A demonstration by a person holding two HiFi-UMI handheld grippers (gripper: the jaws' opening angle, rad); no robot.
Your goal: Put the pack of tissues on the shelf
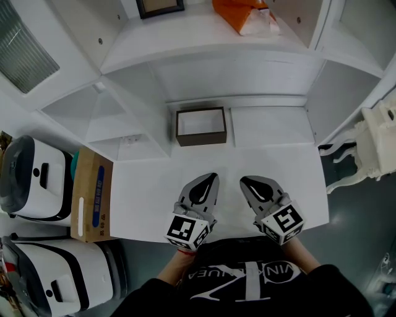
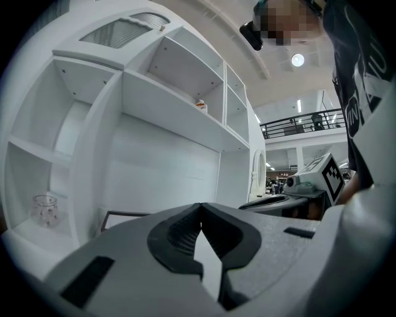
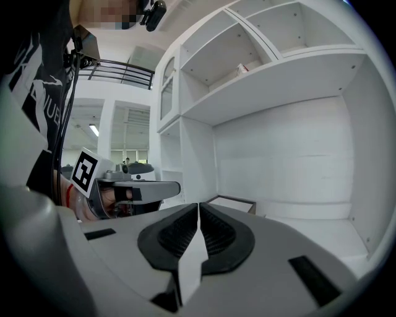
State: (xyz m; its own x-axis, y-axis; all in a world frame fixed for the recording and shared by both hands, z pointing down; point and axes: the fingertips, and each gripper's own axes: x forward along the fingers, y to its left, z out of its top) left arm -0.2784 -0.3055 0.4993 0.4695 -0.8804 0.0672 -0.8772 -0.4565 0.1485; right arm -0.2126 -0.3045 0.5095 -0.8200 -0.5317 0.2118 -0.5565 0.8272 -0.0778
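Setting: white shelving unit (image 1: 247,74) with a white desk (image 1: 278,161) set into its lower bay. A large hall with railings and ceiling lights shows behind it in the gripper views.
Left gripper (image 1: 212,178): over the near part of the desk. Its jaws are closed tip to tip with nothing between them.
Right gripper (image 1: 245,181): just beside the left one and apart from it. Its jaws are pressed together and empty.
Pack of tissues (image 1: 246,15): orange, lying on the upper shelf (image 1: 185,37), well beyond and above both pairs of jaws.
Dark-walled tray (image 1: 201,125): ahead of the left jaws at the back of the desk, open-topped and pale inside.
Picture frame (image 1: 159,7): on the same upper shelf, far ahead of the left jaws and to their left.
Cardboard carton (image 1: 93,195): off the desk's left edge, well to the left of the left jaws.
Glass jar (image 2: 44,209): upright in a low side compartment, left of the left jaws.
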